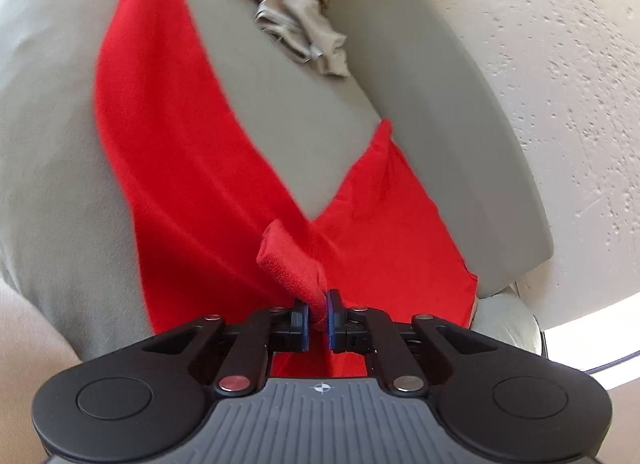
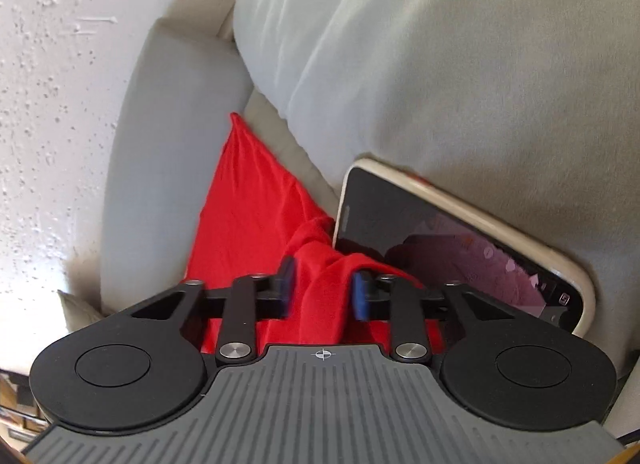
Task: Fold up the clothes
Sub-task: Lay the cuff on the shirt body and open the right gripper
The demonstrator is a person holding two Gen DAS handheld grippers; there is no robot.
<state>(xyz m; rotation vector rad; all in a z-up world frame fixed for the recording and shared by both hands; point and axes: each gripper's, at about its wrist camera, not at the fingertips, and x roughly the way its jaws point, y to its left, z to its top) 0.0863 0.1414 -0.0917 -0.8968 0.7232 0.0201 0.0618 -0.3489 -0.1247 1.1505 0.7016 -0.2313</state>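
Note:
A red garment point(image 1: 192, 168) lies spread over the grey sofa seat point(image 1: 288, 112), one long part running to the far left and a second flap to the right. My left gripper point(image 1: 318, 314) is shut on a bunched fold of the red garment near its near edge. In the right wrist view the same red garment point(image 2: 244, 204) lies in the corner by the sofa armrest point(image 2: 168, 144). My right gripper point(image 2: 322, 284) is open, its blue pads point(image 2: 287, 284) on either side of a raised ridge of the red cloth.
A crumpled beige garment point(image 1: 296, 36) sits at the back of the seat. A phone point(image 2: 460, 248) with a cream case leans against the sofa back cushion point(image 2: 440, 64), just right of my right gripper. A textured white wall point(image 1: 560, 44) is beside the armrest.

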